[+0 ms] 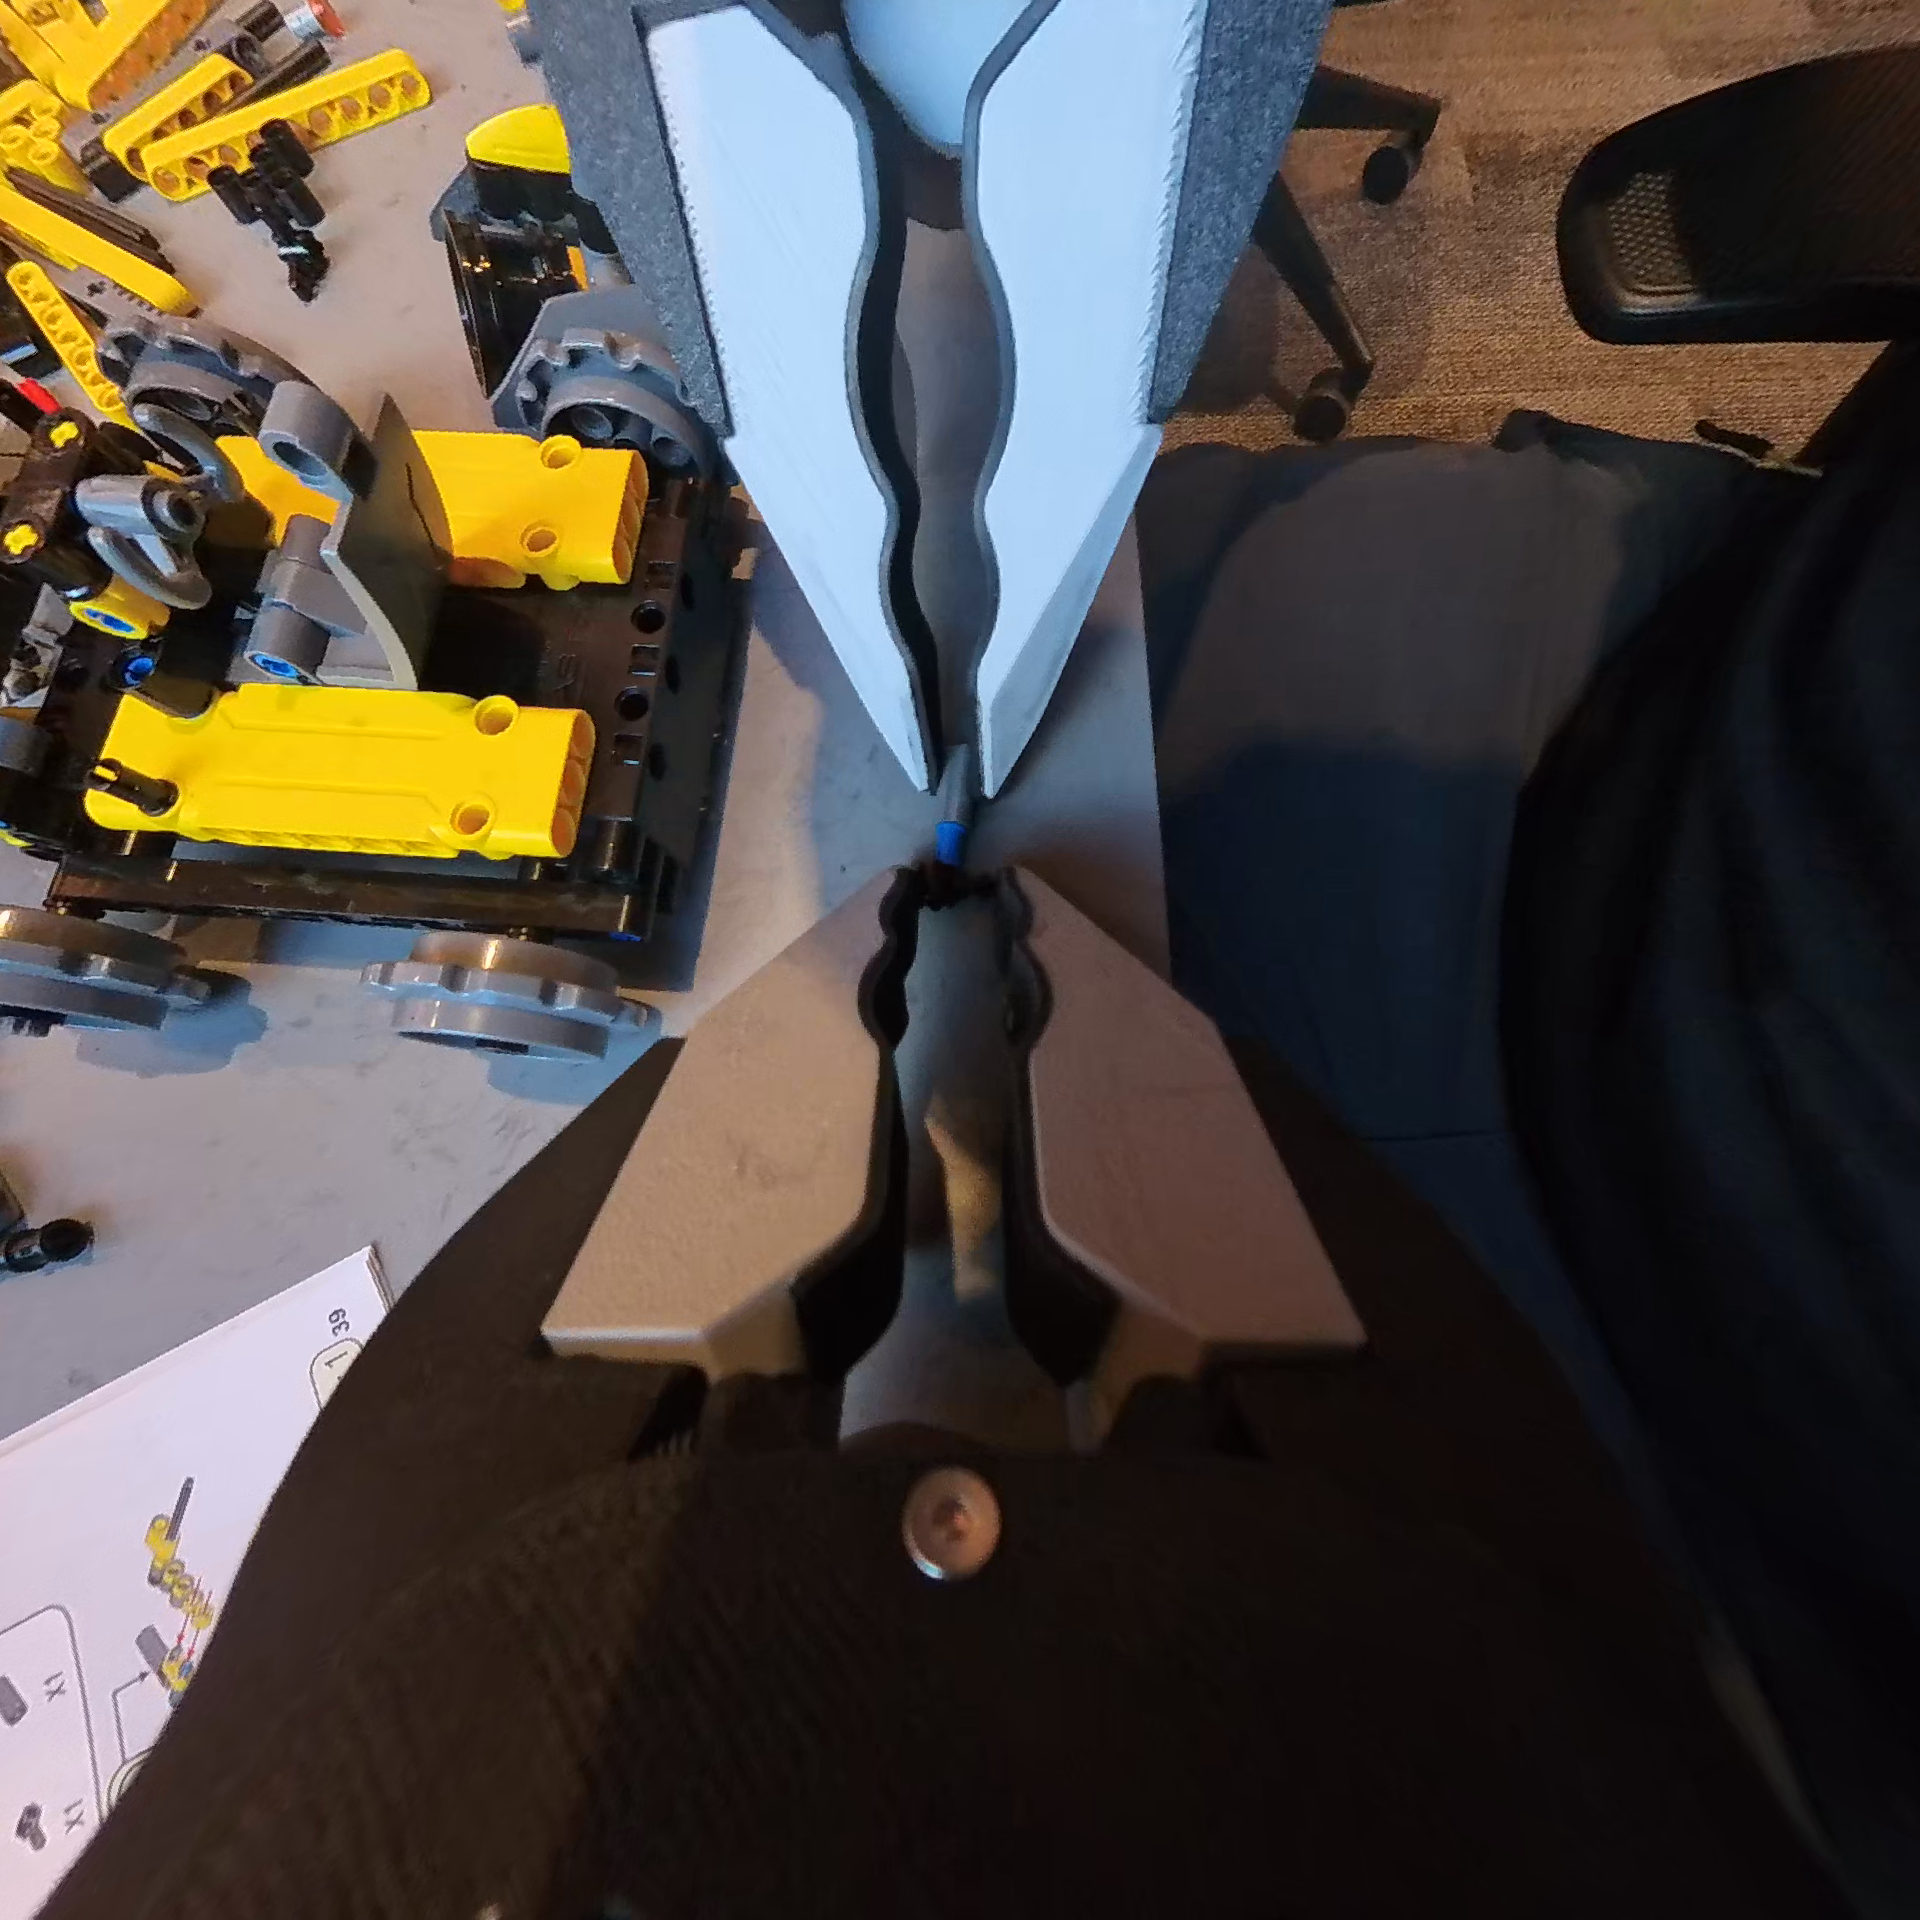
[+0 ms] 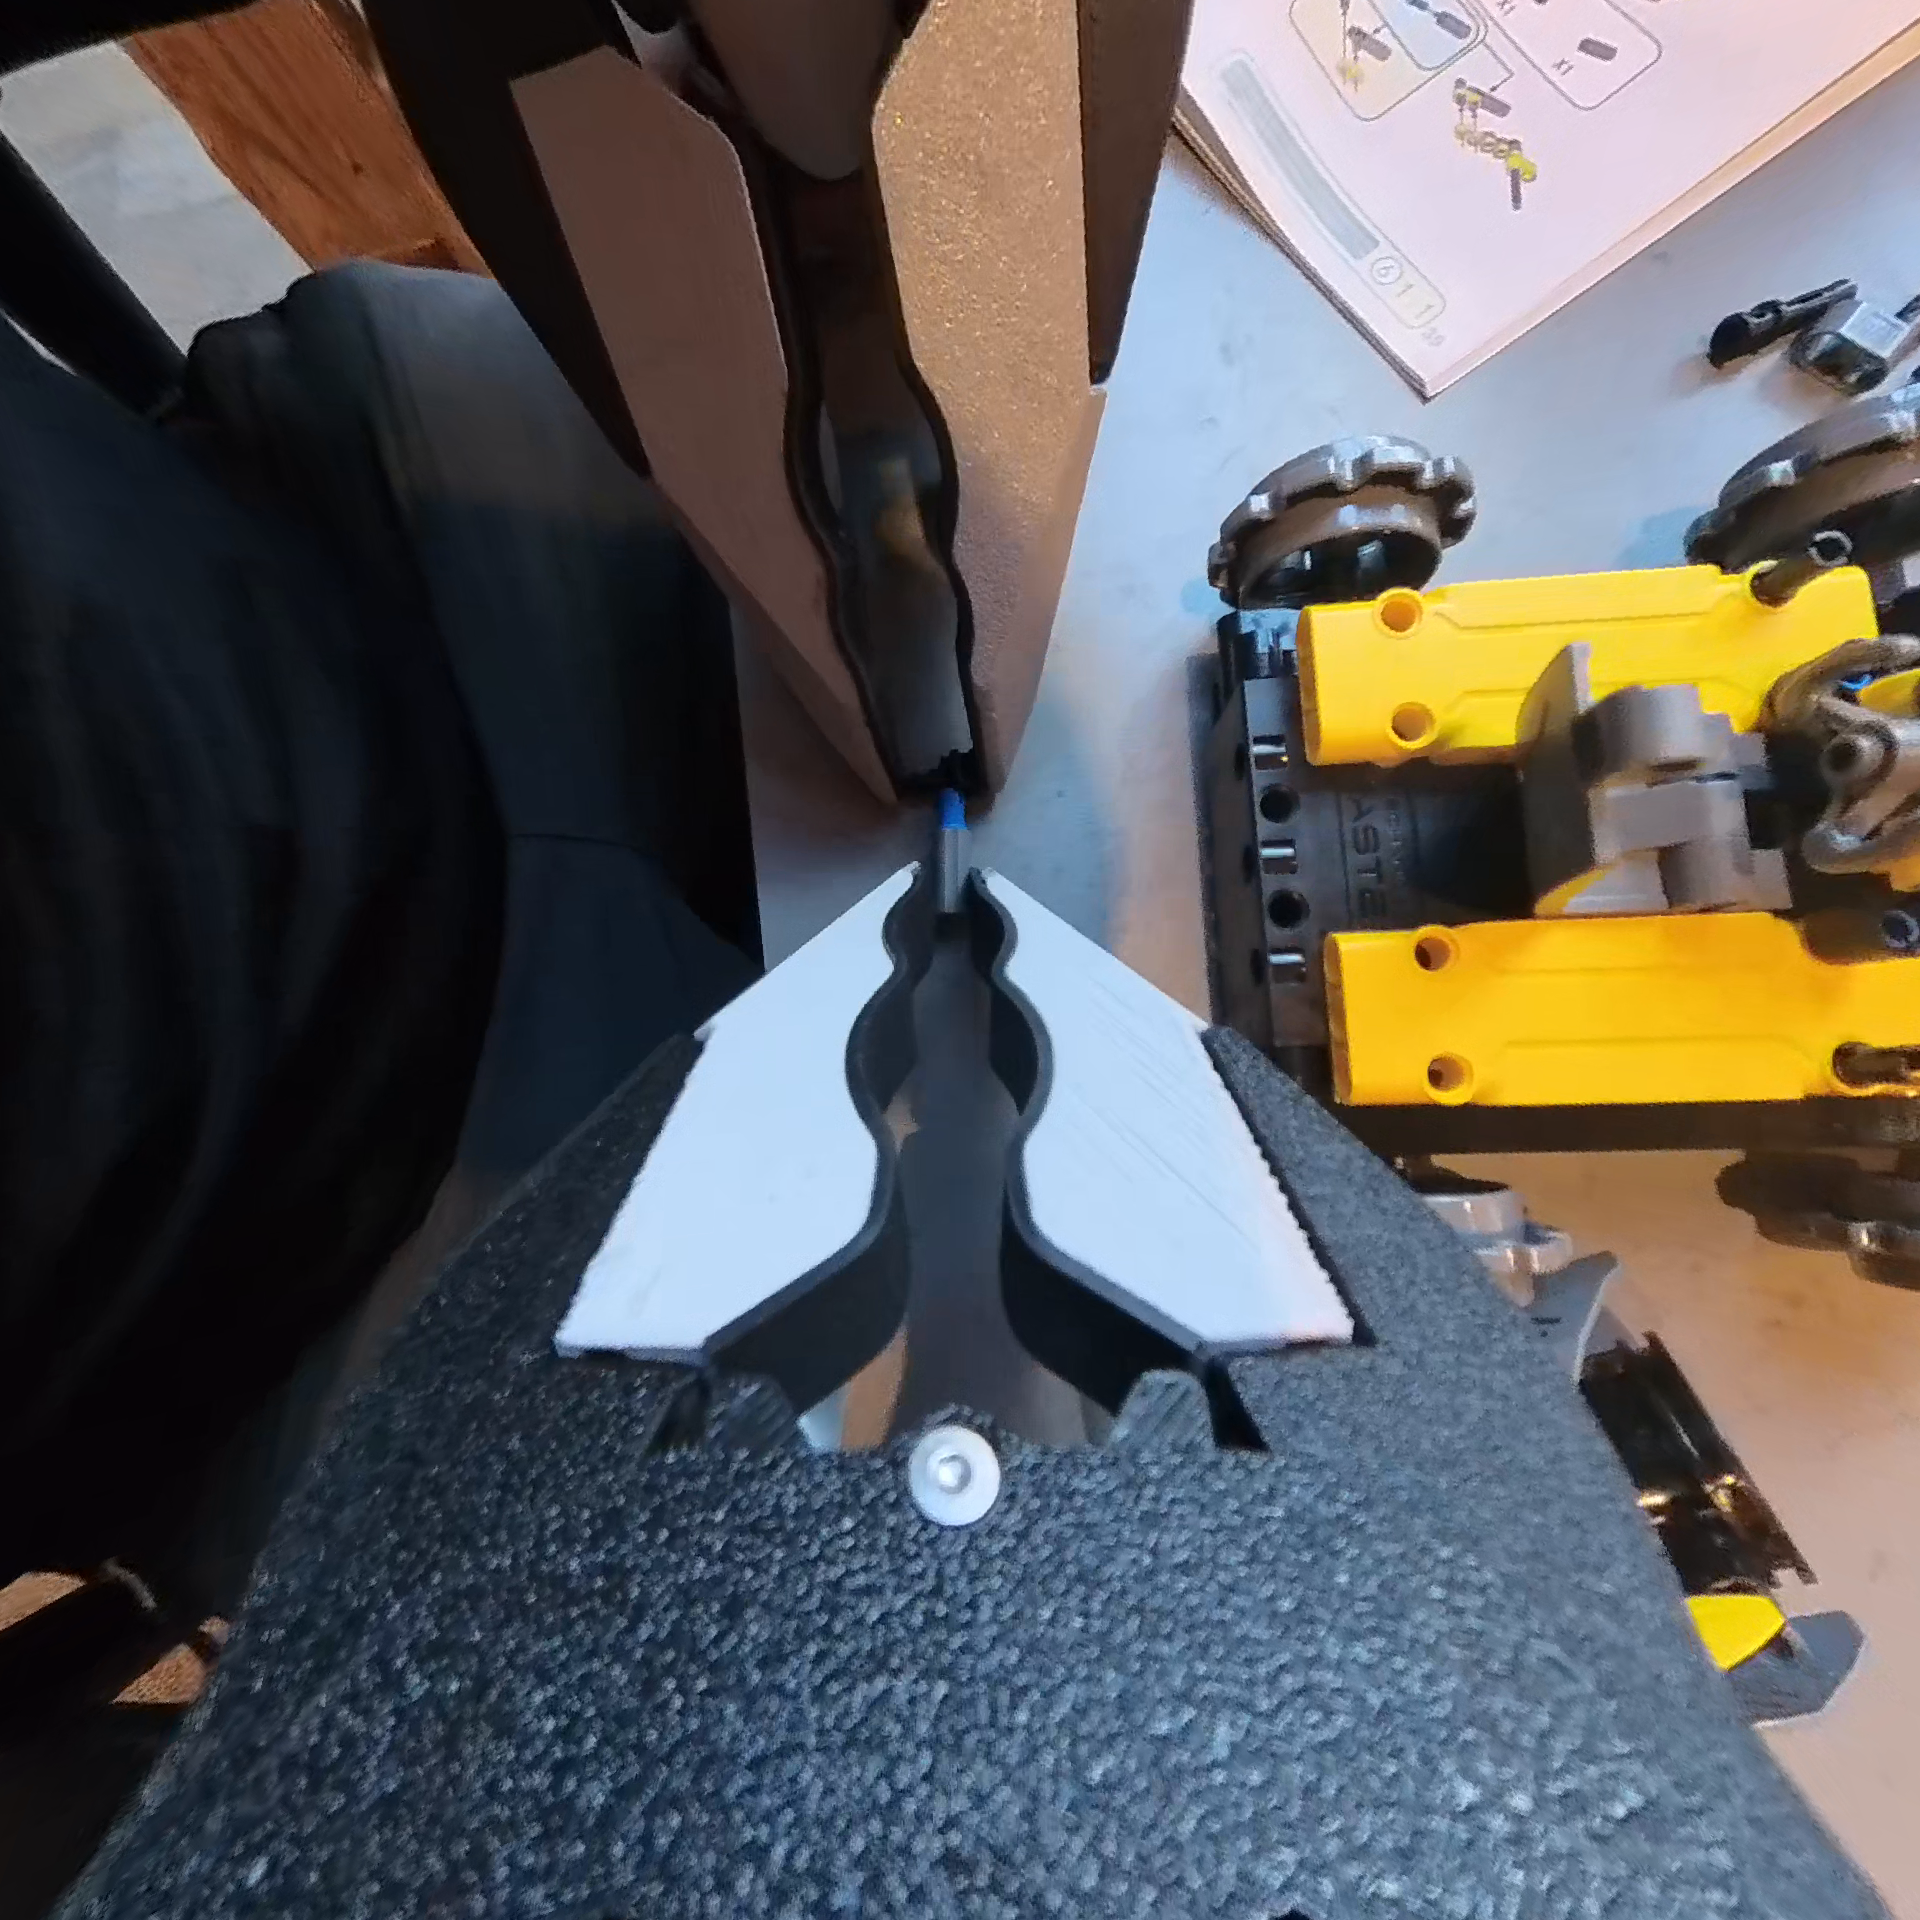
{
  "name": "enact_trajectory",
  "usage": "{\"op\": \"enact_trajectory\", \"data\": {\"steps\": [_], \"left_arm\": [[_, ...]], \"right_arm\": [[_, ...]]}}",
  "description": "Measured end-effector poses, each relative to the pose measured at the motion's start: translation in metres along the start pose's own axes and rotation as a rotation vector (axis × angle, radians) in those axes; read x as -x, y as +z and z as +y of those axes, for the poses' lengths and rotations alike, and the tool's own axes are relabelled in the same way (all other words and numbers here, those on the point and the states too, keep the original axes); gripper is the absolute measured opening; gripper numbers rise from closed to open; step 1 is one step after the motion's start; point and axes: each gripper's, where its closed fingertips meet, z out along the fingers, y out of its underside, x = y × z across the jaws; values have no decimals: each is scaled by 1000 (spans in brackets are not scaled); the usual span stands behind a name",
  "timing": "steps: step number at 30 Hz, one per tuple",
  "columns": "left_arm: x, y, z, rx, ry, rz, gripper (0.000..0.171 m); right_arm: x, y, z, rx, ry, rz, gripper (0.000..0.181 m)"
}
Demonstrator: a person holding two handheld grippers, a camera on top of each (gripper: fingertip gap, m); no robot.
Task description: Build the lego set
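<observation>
Left gripper (image 1: 951, 883) and right gripper (image 2: 943, 883) meet tip to tip, both pinching one small grey pin (image 2: 948, 847) (blue collar midway) above the table edge (image 1: 1122, 831), beside the yellow-black model vehicle (image 1: 343, 665).

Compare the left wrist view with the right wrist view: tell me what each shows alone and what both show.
Only the left wrist view shows loose yellow beams and an office chair. Only the right wrist view shows a wooden panel. Both show the left gripper and right gripper meeting tip to tip on one small blue and grey pin, the yellow and black brick vehicle and the instruction booklet.
</observation>
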Motion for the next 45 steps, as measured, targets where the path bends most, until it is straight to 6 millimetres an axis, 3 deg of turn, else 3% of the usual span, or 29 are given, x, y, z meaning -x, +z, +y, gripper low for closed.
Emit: {"op": "enact_trajectory", "data": {"steps": [13,30,39,45], "left_arm": [[0,-1,0,0,9,-2,14],[-8,-3,2,-2,37,98,14],[-7,-3,2,-3,47,74,14],[-6,-3,2,-3,53,59,14]], "right_arm": [[-1,1,-2,26,8,20,5],[3,3,-4,-65,-246,19,5],[4,7,-7,-62,-82,59,5],[2,7,-8,-38,-94,70,4]]}}
